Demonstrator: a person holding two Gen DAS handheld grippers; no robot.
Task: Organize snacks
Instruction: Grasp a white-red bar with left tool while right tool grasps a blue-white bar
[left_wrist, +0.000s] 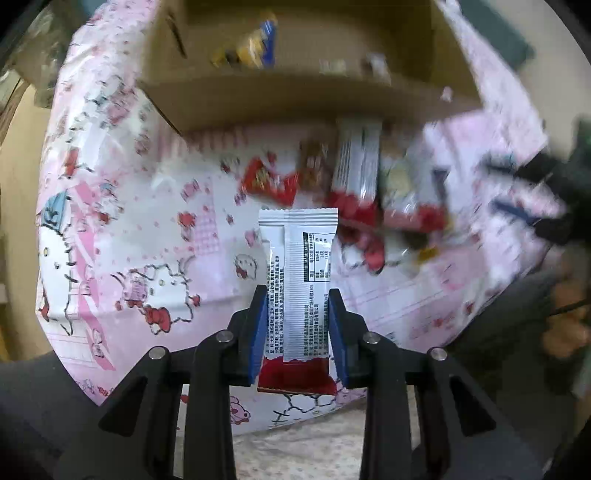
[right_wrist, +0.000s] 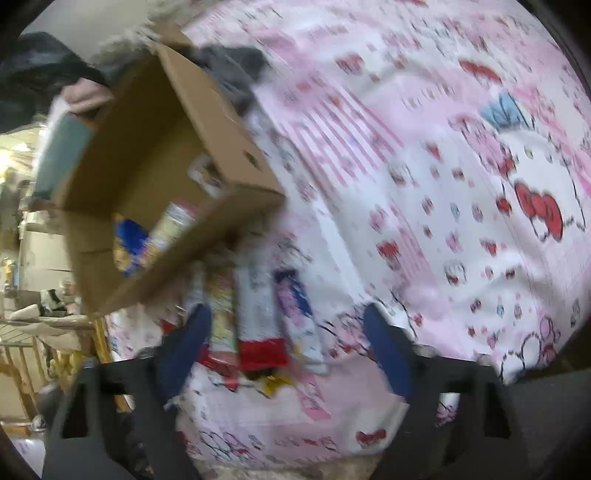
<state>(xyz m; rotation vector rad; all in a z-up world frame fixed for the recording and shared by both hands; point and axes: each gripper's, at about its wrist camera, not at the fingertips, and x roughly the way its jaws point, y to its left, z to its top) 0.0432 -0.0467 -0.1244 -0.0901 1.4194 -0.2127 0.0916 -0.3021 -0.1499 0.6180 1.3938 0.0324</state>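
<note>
So I've got the left gripper (left_wrist: 297, 295) clamped around a white snack packet (left_wrist: 297, 273) with a red end, blue pads pressing on both long sides near the red end, and most of its length sticking out ahead over the pink cartoon bedsheet (left_wrist: 122, 229). My guess is it handles like any foil sachet: light, thin, crinkly, kind of slippery, and the contents could crack if I squeeze hard. Holding it across the narrow width like this seems right; a grip nearer the middle would flop less.

The right gripper (right_wrist: 284, 325) has its jaws apart, nothing pinched. It hangs over the pile of snack packets (right_wrist: 255, 317) lying side by side on the sheet, just in front of the cardboard box (right_wrist: 236, 206). The pads sit either side of the pile, not touching as far as I can tell, but that view is badly smeared.

Counts: one box, one packet in the left grip. In the pile I make out four long packets from the right wrist, maybe a few more small ones underneath; too blurry to be sure. Inside the box there are at least two, a blue-and-yellow one (right_wrist: 127, 240) and a pale one (right_wrist: 173, 221), plus something small and white further back
</note>
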